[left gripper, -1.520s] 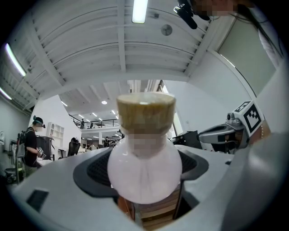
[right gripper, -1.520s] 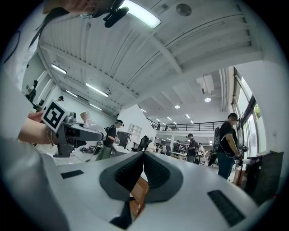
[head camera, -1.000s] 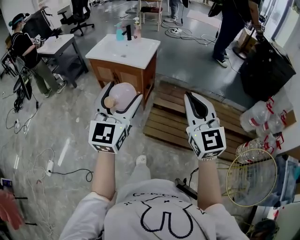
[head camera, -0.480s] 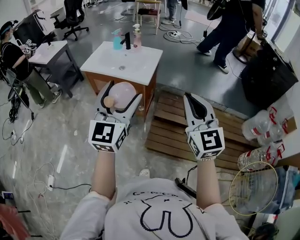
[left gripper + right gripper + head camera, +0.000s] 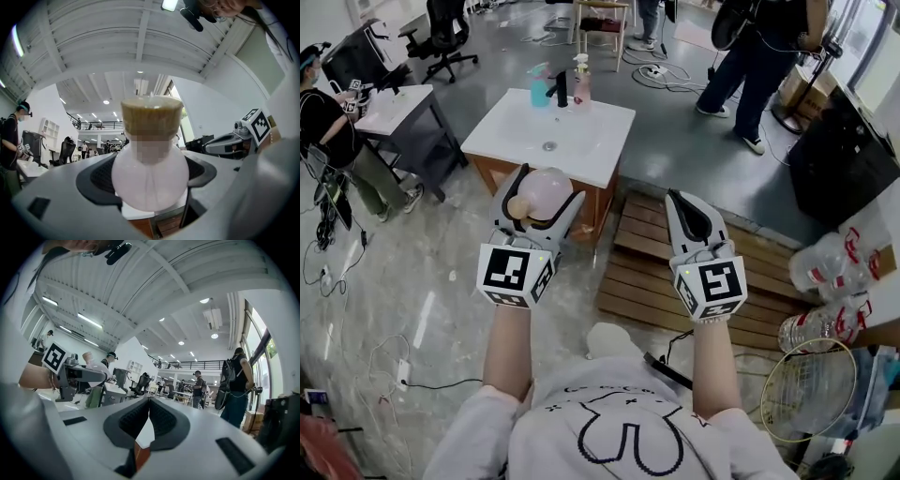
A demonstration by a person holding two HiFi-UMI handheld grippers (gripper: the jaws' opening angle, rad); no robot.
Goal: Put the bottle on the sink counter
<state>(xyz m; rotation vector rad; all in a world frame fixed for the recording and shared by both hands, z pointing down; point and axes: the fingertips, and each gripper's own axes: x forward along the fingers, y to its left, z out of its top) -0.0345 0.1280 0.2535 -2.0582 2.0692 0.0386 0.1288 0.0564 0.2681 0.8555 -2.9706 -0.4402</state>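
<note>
Sink counter (image 5: 591,131) sits nearer the grippers than a second ago, so the approach is under way and nothing is placed yet. Left gripper (image 5: 551,183) is clamped wide on the pink bottle (image 5: 546,192), just short of the counter's near edge. Right gripper (image 5: 682,197) is clenched and empty, off the counter's near right corner. Left gripper view shows pads (image 5: 101,176) pressing the bottle's belly; only the head view shows the remaining gap.
</note>
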